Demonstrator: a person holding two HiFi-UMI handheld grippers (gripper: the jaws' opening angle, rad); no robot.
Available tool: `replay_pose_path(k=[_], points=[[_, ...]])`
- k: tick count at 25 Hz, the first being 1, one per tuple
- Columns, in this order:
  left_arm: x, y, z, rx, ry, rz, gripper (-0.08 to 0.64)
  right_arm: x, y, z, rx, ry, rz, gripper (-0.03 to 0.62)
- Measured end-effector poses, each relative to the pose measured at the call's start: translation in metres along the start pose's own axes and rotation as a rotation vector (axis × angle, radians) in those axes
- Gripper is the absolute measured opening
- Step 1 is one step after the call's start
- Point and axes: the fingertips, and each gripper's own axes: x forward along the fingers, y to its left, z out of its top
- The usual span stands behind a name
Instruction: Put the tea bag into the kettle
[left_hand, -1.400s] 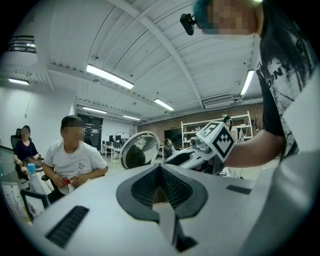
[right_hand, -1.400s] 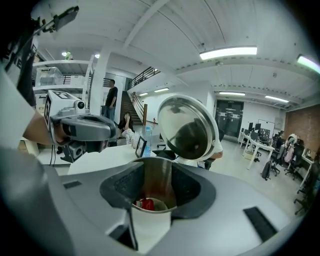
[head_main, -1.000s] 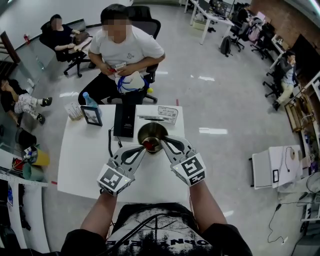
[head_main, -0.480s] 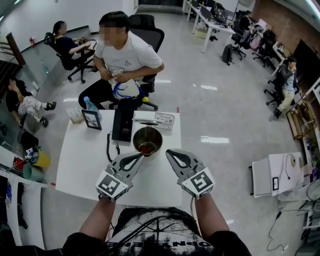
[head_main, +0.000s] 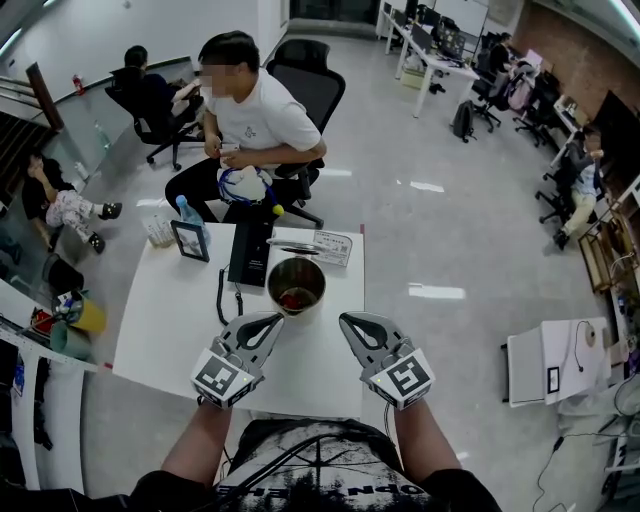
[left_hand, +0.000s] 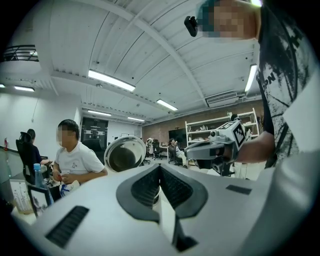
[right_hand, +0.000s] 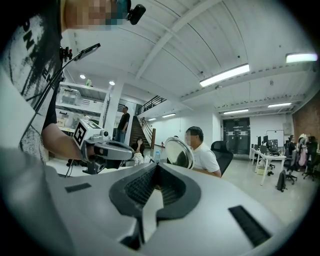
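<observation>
An open-topped steel kettle (head_main: 296, 286) stands on the white table (head_main: 165, 330), and a red tea bag (head_main: 293, 298) lies inside it. My left gripper (head_main: 270, 322) is shut and empty, just short of the kettle's near left side. My right gripper (head_main: 347, 322) is also shut and empty, near the kettle's right. The left gripper view shows the kettle's mouth (left_hand: 125, 154) beyond the closed jaws, with the right gripper (left_hand: 215, 149) off to the side. From the right gripper view the kettle (right_hand: 179, 152) sits ahead and the left gripper (right_hand: 107, 149) is to its left.
Behind the kettle lie a black device (head_main: 250, 250) with a cable (head_main: 221, 290) and a printed card (head_main: 332, 247). A framed picture (head_main: 190, 240) and a water bottle (head_main: 183, 212) stand at the far left corner. A person (head_main: 255, 120) sits beyond the table's far edge.
Both grippers have drawn back from the kettle's mouth toward the table's near edge. The tea bag stays in the kettle.
</observation>
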Motion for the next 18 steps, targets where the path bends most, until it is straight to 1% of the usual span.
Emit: replay_pose_path(k=[4,8,11,14,18], points=[[-0.0029,0.0042,-0.0031,0.027,0.008,0.026,0.008,0.0019,0.0042,-0.0031,-0.009,-0.014,0.017,0.011],[-0.0025,-0.0012,0.0030,0.023,0.006,-0.003,0.008,0.0029,0.0036,-0.0026,-0.014,-0.010,0.008,0.011],[-0.0042,0.0003,-0.0004,0.044,0.009,-0.001,0.008,0.0039,0.0020,-0.0052,-0.005,0.004,-0.008,0.011],[-0.0034,-0.0001,0.0009,0.038,0.009,-0.006,0.008,0.0060,0.0044,-0.0046,-0.012,-0.010,0.006,0.010],[-0.0039,0.0032,-0.0024,0.044,0.014,0.006,0.008,0.0073,0.0044,-0.0036,-0.016,-0.008,0.007,0.011]])
